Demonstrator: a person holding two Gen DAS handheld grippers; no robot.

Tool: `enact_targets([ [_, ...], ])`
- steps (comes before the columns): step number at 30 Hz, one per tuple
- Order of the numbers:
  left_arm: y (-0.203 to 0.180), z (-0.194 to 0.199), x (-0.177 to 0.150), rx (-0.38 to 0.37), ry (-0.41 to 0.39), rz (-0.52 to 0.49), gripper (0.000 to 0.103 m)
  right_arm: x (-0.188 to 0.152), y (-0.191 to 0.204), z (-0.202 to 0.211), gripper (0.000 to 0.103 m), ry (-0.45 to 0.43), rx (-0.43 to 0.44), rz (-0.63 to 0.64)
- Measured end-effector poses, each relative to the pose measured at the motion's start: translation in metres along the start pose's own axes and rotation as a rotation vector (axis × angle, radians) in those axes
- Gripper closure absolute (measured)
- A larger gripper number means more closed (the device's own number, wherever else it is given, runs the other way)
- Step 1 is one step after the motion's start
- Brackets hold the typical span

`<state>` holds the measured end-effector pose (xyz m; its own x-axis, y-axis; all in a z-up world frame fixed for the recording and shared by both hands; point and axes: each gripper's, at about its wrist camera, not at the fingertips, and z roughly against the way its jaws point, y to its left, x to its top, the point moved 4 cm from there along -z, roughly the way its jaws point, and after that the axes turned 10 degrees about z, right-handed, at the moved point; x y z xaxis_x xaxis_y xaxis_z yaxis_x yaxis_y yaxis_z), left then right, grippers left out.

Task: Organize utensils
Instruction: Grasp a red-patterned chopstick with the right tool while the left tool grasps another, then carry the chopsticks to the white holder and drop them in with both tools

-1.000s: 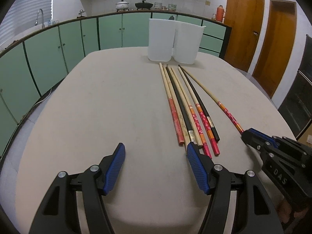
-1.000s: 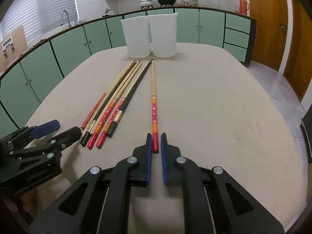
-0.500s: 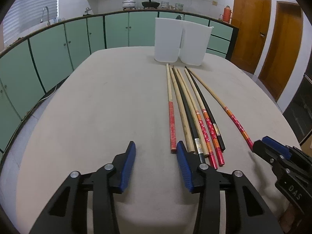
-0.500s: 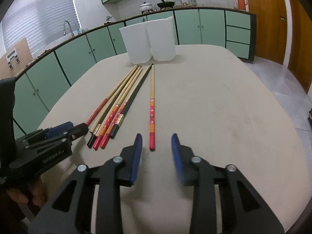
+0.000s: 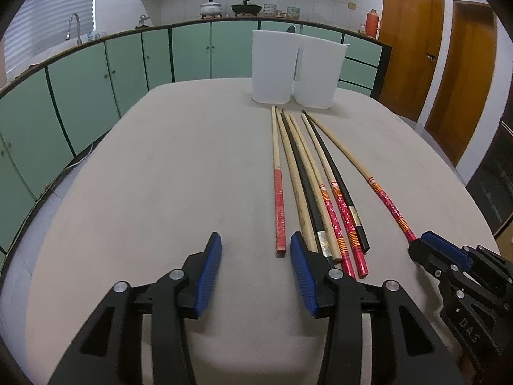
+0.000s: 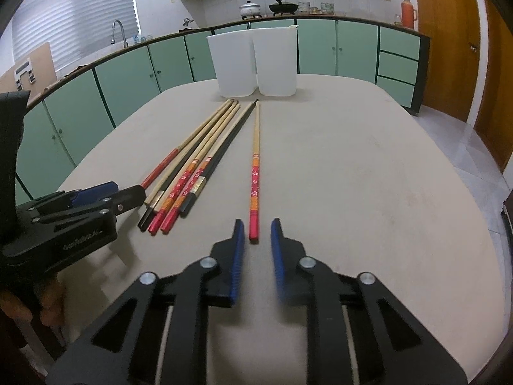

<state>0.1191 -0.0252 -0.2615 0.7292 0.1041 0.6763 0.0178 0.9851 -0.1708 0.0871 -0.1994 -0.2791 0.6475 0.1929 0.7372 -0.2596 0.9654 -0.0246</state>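
**Desk hand:** While you hold there, tell me what has just changed.

**Me:** My right gripper (image 6: 256, 227) opened a moment ago and its jaws have just been closing again. They stand narrow now, with the red butt of the lone pale wooden chopstick with the orange and red flowered handle (image 6: 255, 173) between the blue pads (image 6: 237, 250). I see a sliver of desk on each side of it, so nothing is gripped yet.

**Desk hand:** And the left one?

**Me:** My left gripper (image 5: 253, 243) has narrowed from wide to about half open. It holds nothing. The end of the pale chopstick with the plain red handle (image 5: 279, 205) lies just inside the gap, next to the right-hand pad, untouched. That finger covers the butts of the bundle of pale, black and red-patterned chopsticks (image 5: 332, 215) beside it.

**Desk hand:** Where does everything sit?

**Me:** All the chopsticks lie flat on the beige oval desk (image 5: 144, 176), tips towards the two white plastic tubs (image 5: 272, 67) standing side by side at the far end. The lone one lies apart from the bundle, on its right.

**Desk hand:** So what does that mean for us?

**Me:** I judge we are at the very start: no chopstick is lifted, and I cannot see inside the tubs. The right side looks ready to pinch first. The stick is thin and flat on the desk, so a pinch may slip off it.
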Motion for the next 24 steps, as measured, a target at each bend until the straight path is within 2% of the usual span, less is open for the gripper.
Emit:
enact_targets([
  [2,-0.002,-0.001,0.001,-0.003,0.0,-0.006,0.063,0.001,0.002,-0.001,0.09,0.0,-0.01,0.011],
  [4,-0.007,-0.002,0.001,-0.015,0.003,-0.016,0.074,0.001,0.003,-0.002,0.094,0.002,-0.014,0.02],
  [6,-0.014,-0.004,0.0,-0.03,0.008,-0.041,0.09,0.001,0.004,-0.003,0.098,0.008,-0.017,0.027],
  [8,-0.018,-0.004,0.0,-0.033,0.009,-0.055,0.097,0.002,0.003,-0.003,0.098,0.013,-0.012,0.022],
  [13,-0.015,0.002,0.005,-0.061,0.01,-0.024,0.097,0.008,-0.001,0.002,0.098,0.006,0.009,-0.004],
  [24,-0.019,0.066,0.051,-0.118,-0.15,-0.047,0.097,0.056,-0.015,0.048,0.098,-0.136,0.011,-0.015],
])
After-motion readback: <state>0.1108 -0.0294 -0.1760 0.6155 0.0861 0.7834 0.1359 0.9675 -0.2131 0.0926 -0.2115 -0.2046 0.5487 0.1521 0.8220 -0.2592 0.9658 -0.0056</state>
